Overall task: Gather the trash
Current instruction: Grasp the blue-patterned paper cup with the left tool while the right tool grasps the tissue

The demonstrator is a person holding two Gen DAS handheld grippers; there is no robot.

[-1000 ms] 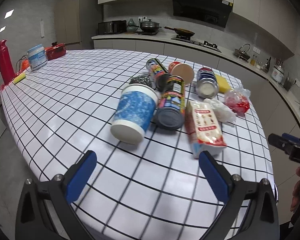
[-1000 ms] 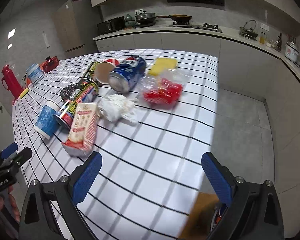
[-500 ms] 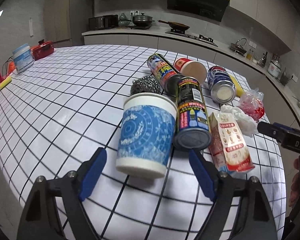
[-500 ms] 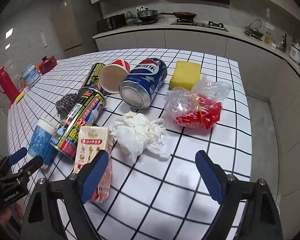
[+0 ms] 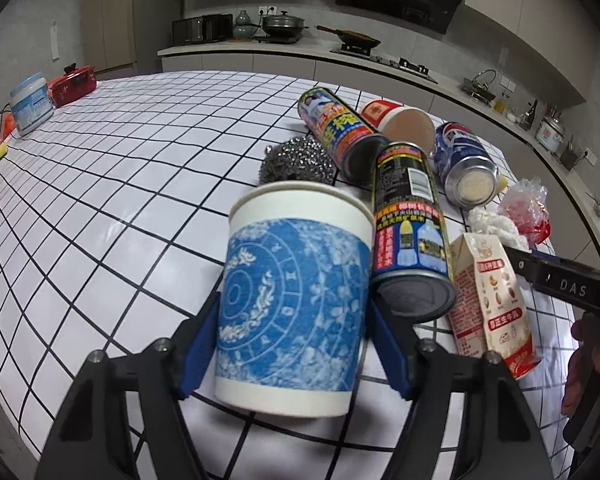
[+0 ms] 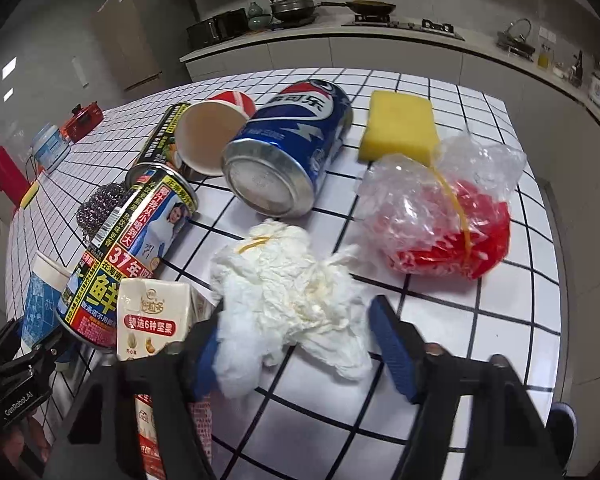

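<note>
Both tools have closed in on the litter since the earlier frames: the left tool now has its blue pads hard against the sides of the blue paper cup, pinching it at the near edge of the worktop, while the right tool straddles the crumpled tissue with its pads spread and only the left one touching. Each seems set sideways on so the trash can be lifted clear of the cans and the milk carton lying beside it. The cup's mouth faces away, the carton's lower half is hidden behind the right tool, and no bin is visible.
</note>
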